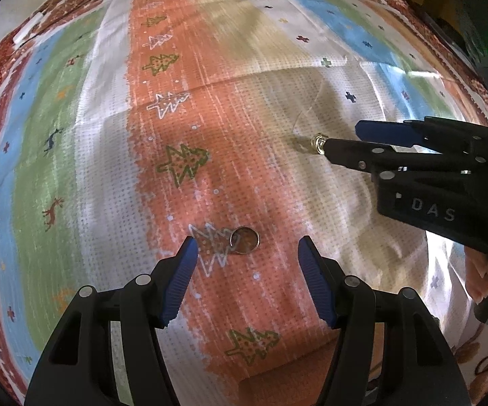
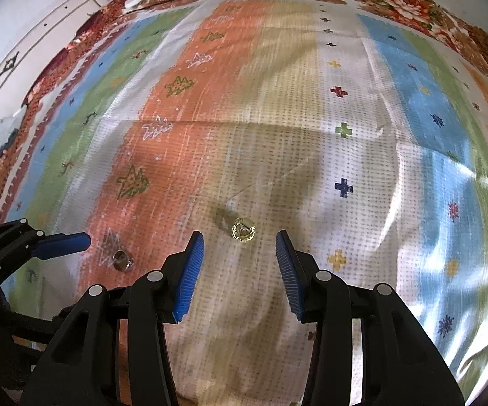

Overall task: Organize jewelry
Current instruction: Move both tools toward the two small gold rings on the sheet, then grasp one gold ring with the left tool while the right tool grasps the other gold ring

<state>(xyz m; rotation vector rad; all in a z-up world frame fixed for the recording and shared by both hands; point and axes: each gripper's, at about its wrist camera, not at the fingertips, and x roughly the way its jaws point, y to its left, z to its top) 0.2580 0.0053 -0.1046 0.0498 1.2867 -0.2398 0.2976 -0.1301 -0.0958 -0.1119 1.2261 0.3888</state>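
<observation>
Hovering over the striped patterned cloth (image 1: 250,108), both tongs stand open and hold nothing. The left tongs (image 1: 247,260) point down at a plain round metal ring (image 1: 245,240) lying on the orange stripe, just beyond the pads. The right tongs (image 2: 240,253) aim at a small golden ornate ring (image 2: 243,230) on the beige stripe, to the right. Neither ring is lifted yet, so I judge the organizing is only at its beginning; no box shows.
</observation>
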